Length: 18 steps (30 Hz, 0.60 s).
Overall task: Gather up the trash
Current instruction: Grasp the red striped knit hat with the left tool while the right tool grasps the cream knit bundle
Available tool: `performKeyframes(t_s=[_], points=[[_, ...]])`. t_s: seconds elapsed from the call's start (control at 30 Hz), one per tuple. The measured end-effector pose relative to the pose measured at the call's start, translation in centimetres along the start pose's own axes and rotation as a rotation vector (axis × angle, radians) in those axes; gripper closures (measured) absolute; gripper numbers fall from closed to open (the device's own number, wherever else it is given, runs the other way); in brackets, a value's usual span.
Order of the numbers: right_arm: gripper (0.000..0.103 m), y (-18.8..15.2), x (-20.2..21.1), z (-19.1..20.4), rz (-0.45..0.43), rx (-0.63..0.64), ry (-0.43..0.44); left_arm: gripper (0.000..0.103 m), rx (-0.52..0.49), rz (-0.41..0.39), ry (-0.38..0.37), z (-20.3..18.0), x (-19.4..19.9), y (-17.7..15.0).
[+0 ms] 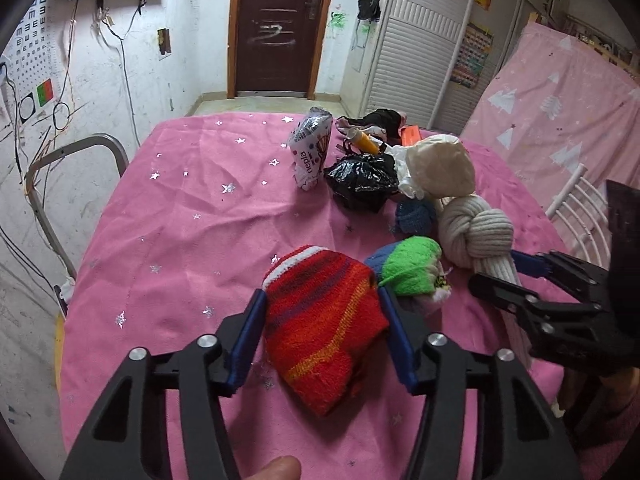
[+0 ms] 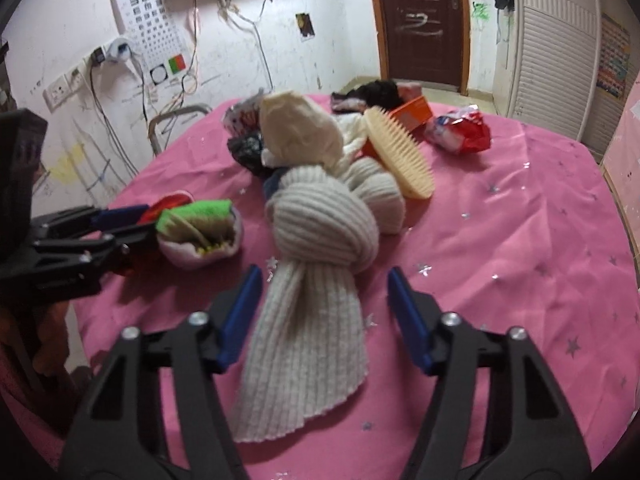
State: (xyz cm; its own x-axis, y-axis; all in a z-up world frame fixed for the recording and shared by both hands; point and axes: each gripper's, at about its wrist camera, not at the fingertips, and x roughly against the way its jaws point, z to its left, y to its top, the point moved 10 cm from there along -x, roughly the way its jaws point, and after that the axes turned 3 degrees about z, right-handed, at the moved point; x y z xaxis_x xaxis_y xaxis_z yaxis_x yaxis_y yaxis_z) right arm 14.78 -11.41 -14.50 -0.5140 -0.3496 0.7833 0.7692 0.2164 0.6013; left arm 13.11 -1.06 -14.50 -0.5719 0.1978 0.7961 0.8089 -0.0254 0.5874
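- Left gripper (image 1: 322,300): fingers apart, flanking the red striped sock (image 1: 324,328) on the pink surface (image 1: 180,220).
- Right gripper (image 2: 324,280): fingers apart, straddling the knotted grey sock (image 2: 316,280), long axis running away from the fingers.

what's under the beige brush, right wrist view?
The beige brush leans tilted on the knotted grey knit, an orange box behind it. Whatever lies beneath is hidden.

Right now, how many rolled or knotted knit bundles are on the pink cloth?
4. Red striped one between the left tool's fingers; green one beside it; grey knotted one before the right tool; small blue one behind. The pile may hide more.
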Motion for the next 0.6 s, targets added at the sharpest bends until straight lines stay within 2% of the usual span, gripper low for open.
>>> performKeyframes(t_s=[0.13, 0.3, 0.47, 0.6], points=[[0.068, 0.3, -0.2, -0.1, -0.007, 0.017, -0.021, 0.065, -0.006, 0.002, -0.026, 0.2, 0.0, -0.6], [0.075, 0.6, 0.1, -0.4, -0.038, 0.003, -0.016, 0.09, -0.006, -0.013, -0.03, 0.4, 0.5, -1.1], [0.076, 1.3, 1.7, -0.7, -0.095, -0.011, -0.009, 0.094, 0.012, -0.028, -0.027, 0.9, 1.5, -1.3], [0.076, 1.9, 3.3, -1.2, -0.14, -0.026, -0.003, 0.094, 0.024, -0.078, 0.024, 1.8, 3.3, -0.6]])
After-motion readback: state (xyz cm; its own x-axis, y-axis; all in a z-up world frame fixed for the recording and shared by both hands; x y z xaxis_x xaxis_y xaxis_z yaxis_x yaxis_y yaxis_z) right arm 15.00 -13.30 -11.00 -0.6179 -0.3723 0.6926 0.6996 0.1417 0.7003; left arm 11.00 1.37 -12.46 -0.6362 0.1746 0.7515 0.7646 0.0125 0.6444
